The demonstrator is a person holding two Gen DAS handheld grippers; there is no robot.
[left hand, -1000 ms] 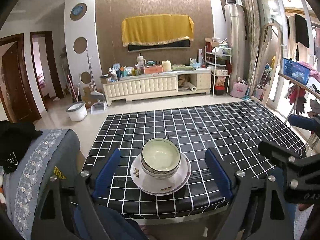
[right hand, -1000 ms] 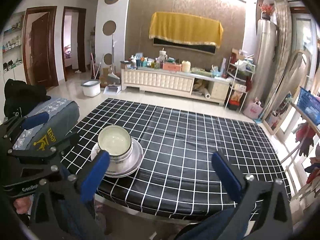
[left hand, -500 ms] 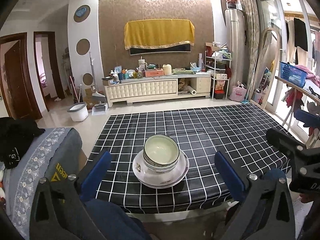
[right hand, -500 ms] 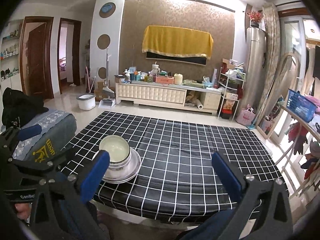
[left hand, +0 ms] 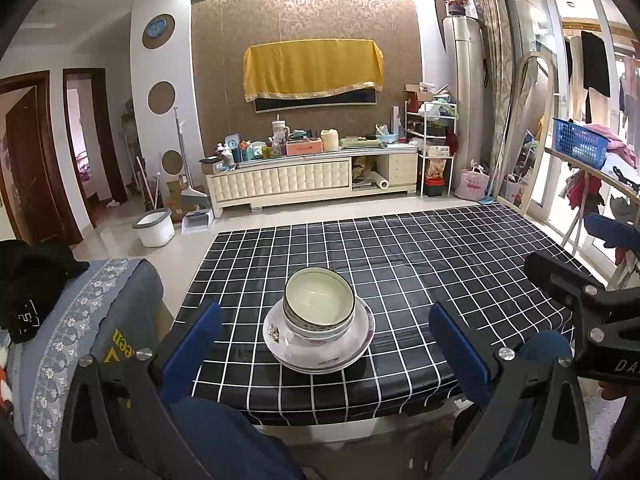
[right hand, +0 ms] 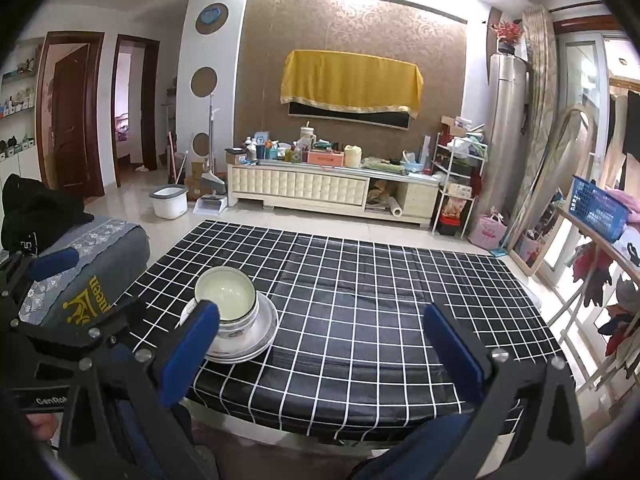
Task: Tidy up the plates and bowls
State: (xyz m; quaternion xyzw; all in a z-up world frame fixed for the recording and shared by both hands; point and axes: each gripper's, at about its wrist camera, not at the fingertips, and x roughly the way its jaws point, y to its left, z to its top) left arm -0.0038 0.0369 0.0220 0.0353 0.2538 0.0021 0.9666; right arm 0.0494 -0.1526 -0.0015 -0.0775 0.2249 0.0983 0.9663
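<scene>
A stack of pale green bowls (left hand: 320, 300) sits on white plates (left hand: 320, 350) near the front edge of the table with the black checked cloth (left hand: 440, 256). My left gripper (left hand: 323, 312) is open wide and held back from the table edge; the stack stands beyond its blue pads (left hand: 192, 344), untouched. In the right wrist view the same bowls (right hand: 226, 294) and plates (right hand: 262, 340) lie just past the left pad (right hand: 192, 344) of my right gripper (right hand: 320, 314), which is open and empty. Each gripper shows at the edge of the other's view.
A chair with a grey embroidered cover (left hand: 80, 320) and a black garment (left hand: 32, 272) stands left of the table. A drying rack with a blue basket (left hand: 580, 144) is on the right. A person's knees in dark blue (left hand: 224, 440) are below the grippers.
Both grippers have drawn back from the table, so the stack looks farther off. The left jaws have spread wider. The bowls and plates have not moved.
</scene>
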